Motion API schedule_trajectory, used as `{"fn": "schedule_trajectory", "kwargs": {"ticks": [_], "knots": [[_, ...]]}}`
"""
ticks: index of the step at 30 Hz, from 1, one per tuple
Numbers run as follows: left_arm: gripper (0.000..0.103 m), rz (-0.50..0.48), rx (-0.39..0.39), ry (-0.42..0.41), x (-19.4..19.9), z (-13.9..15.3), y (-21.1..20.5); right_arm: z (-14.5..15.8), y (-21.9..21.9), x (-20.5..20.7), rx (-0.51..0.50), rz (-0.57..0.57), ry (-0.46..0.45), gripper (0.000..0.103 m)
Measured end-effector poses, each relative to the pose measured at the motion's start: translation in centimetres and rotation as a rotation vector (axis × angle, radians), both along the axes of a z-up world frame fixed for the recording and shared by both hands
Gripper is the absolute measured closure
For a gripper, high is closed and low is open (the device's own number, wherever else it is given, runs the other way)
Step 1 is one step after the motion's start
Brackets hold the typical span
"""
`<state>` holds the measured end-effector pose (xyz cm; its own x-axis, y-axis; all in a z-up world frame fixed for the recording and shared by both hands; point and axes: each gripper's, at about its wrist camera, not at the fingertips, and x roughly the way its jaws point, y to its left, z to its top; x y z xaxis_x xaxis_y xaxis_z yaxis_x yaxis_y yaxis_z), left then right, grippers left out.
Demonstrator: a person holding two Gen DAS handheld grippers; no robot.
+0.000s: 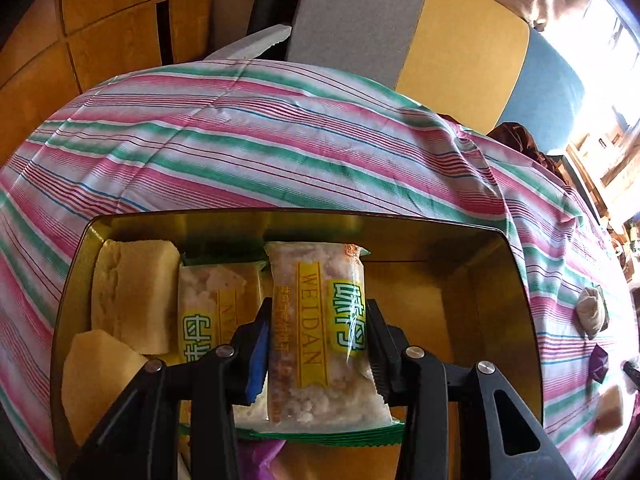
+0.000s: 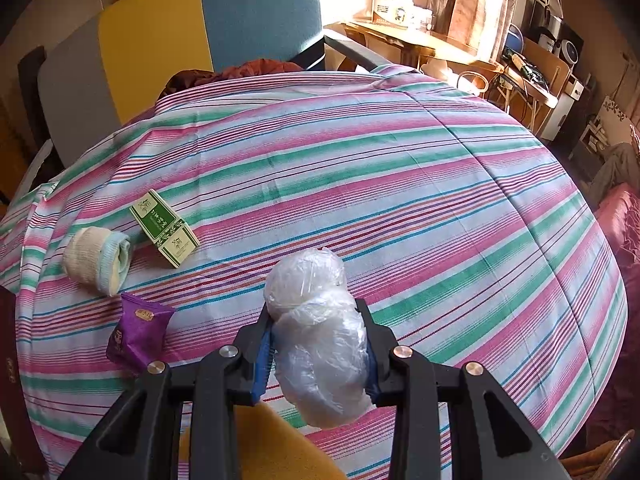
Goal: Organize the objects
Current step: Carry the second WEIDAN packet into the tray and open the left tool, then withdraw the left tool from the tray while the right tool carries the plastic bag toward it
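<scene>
My left gripper (image 1: 318,344) is shut on a clear snack packet (image 1: 320,332) with a yellow WEIDAN label, held over a gold tin box (image 1: 492,280). Inside the box lie a second such packet (image 1: 212,304), two yellow sponge pieces (image 1: 132,296) and a purple wrapper (image 1: 260,454). My right gripper (image 2: 318,344) is shut on a crumpled clear plastic bag (image 2: 320,344), held above the striped cloth. On the cloth to its left lie a purple snack pack (image 2: 138,334), a rolled sock (image 2: 98,260) and a green-and-white box (image 2: 164,228).
A striped pink, green and white cloth (image 2: 400,184) covers the table. A yellow sponge (image 2: 256,440) lies under the right gripper. Chairs in grey, yellow and blue (image 2: 160,32) stand beyond the far edge. The sock (image 1: 592,310) and purple pack (image 1: 599,362) also show at the right of the left wrist view.
</scene>
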<state>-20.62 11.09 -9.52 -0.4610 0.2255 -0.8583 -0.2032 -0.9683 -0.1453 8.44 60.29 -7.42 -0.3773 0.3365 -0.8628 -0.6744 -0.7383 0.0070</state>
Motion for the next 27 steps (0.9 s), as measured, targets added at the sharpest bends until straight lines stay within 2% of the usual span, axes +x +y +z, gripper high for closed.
{"fn": "schedule_trajectory", "kwargs": {"ticks": [3,7,14,20,27], "knots": [[0.056,0.004,0.001,0.001,-0.3,-0.2,-0.2,0.0,0.1,0.1,-0.004,-0.002,0.000,0.067],[0.057,-0.002,-0.006,0.036,0.2,0.8,-0.7,0.0,0.1,0.1,0.003,-0.002,0.002,0.067],[0.055,-0.043,-0.040,0.175,5.5,5.0,-2.2,1.6,-0.2,0.7,0.045,-0.011,0.064,0.067],[0.050,-0.058,-0.065,0.288,11.0,7.7,-3.5,3.1,-2.8,-0.3,0.071,0.086,0.089,0.067],[0.049,-0.054,-0.062,0.312,14.7,8.1,-5.1,5.8,-9.0,-3.0,0.043,0.236,0.141,0.067]]}}
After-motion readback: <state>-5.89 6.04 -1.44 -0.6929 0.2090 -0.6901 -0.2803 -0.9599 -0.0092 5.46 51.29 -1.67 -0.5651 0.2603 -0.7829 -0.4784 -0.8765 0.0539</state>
